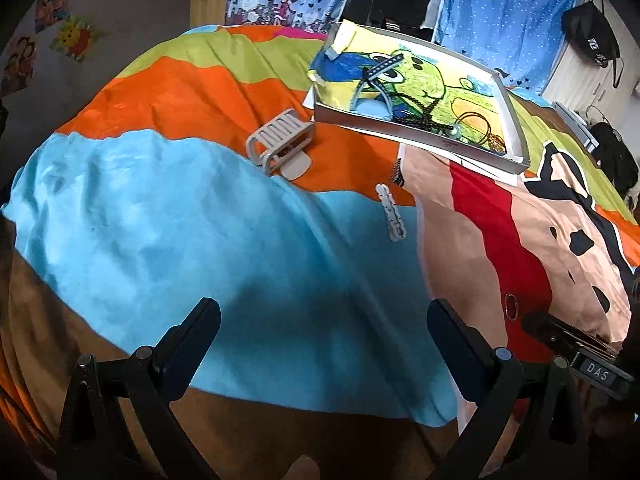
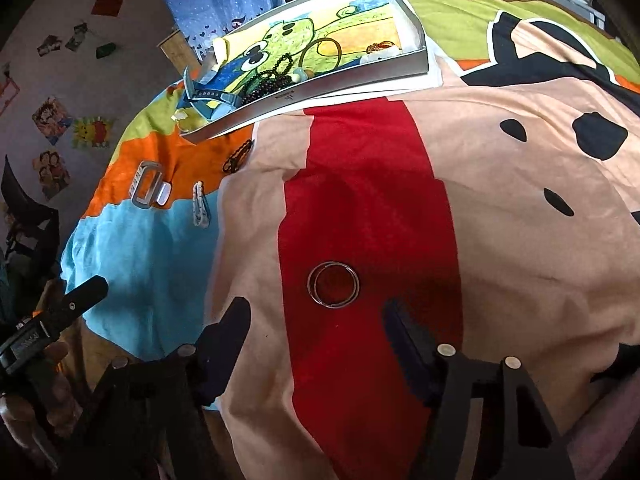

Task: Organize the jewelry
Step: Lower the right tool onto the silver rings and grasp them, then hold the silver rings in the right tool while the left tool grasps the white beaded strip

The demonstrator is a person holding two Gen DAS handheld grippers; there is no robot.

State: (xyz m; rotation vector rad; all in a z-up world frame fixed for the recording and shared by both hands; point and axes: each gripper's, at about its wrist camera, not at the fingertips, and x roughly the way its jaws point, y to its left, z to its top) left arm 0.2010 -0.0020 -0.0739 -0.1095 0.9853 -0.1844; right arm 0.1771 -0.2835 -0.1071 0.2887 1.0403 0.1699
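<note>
Right gripper [image 2: 316,332]: fingers spread wide, nothing between them, hovering low over the bed cover [image 2: 500,200]. A thin metal ring [image 2: 333,284] lies flat on the red stripe directly ahead of the fingers, centred in the gap and just beyond the tips. Being round, it offers no long axis; the fingers can close across it from any heading. It is not yet touched.

Left gripper [image 1: 324,340]: fingers likewise spread wide and empty, over the blue patch of the cover. From here the ring [image 1: 511,305] lies off to the right, outside the right finger. The right gripper is plainly the nearer of the two.

Further ahead of the left fingers, well apart, lie a pale claw hair clip [image 1: 282,147] and a slim white snap clip [image 1: 392,212], its long axis running roughly away from the fingers. A small dark clip [image 2: 238,156] lies just beside the tray.

The white tray [image 2: 320,84], far ahead of both grippers, already holds beads, bangles and a strap.

Judgement: the ring is the next item; a short forward-and-down advance by the right gripper should suffice.
</note>
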